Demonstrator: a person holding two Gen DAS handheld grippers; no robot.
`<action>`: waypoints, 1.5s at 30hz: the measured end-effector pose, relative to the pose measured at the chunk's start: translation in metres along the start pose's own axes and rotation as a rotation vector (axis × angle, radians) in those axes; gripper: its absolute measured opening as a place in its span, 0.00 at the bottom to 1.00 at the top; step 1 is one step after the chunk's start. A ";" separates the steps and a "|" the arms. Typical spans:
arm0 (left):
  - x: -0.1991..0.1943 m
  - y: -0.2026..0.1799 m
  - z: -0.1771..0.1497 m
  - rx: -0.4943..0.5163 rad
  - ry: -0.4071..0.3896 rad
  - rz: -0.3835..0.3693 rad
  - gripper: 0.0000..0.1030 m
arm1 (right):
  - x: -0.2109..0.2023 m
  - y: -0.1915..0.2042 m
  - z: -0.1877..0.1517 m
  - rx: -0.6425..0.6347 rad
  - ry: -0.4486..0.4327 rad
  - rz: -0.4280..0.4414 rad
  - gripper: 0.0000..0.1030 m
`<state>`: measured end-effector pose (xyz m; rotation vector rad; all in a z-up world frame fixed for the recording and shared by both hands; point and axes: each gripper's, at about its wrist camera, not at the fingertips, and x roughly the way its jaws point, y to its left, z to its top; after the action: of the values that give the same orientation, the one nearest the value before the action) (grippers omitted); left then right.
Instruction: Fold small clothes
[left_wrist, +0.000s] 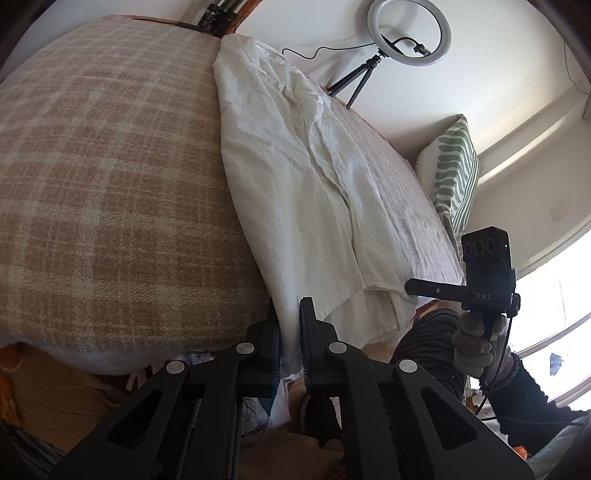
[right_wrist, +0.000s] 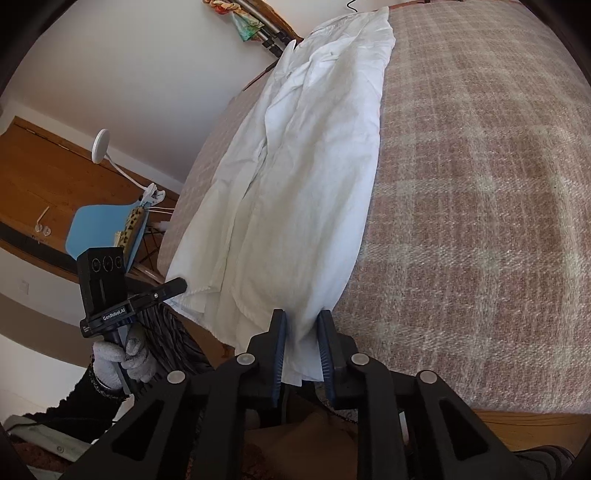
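A: Start nearest us. What is the left gripper (left_wrist: 290, 332) doing?

B: Its fingers (left_wrist: 308, 325) pinch the near hem of the white shirt (left_wrist: 295, 177), at the corner that hangs just over the bed's near edge. I judge the grip sits there because a hem corner gives control of a whole side of the cloth.

A: And the right gripper (right_wrist: 301, 343)?

B: The same at the shirt's other near corner: white cloth runs between its two fingers (right_wrist: 277, 332), which are closed onto it. With both near corners held, the hem can be drawn taut or carried over in one piece.

A: Where is the shirt itself?

B: On the plaid blanket (left_wrist: 110, 184) that covers the bed. From the held hem it stretches away lengthwise toward the bed's far end, already narrowed into a long band with layers overlapping along its middle.

A: So the sides look folded in?

B: That is my reading; what seems left is folding it across its length, which would explain holding the hem.

A: Beside the shirt?

B: A green-striped pillow (left_wrist: 456, 173) stands on the far side of the shirt from the open stretch of blanket, seen from the left wrist.

A: Beyond the shirt's far end?

B: A ring light on a small tripod (left_wrist: 408, 33), well apart from the garment, probably just for lighting the bed.

A: Any risk?

B: Thin cloth could slip if the pull is uneven.
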<state>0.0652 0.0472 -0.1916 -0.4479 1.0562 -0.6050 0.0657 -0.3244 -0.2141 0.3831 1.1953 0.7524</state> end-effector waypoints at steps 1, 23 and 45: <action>-0.001 -0.002 0.002 0.001 -0.004 -0.004 0.06 | -0.002 -0.001 0.000 0.009 -0.010 0.017 0.07; -0.014 -0.044 0.108 0.092 -0.163 -0.089 0.06 | -0.052 0.022 0.081 0.040 -0.315 0.182 0.00; -0.019 -0.029 0.030 0.101 -0.003 -0.048 0.05 | -0.026 -0.001 0.027 0.070 -0.088 -0.060 0.43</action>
<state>0.0783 0.0398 -0.1485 -0.3865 1.0090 -0.6973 0.0867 -0.3401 -0.1874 0.4324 1.1469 0.6371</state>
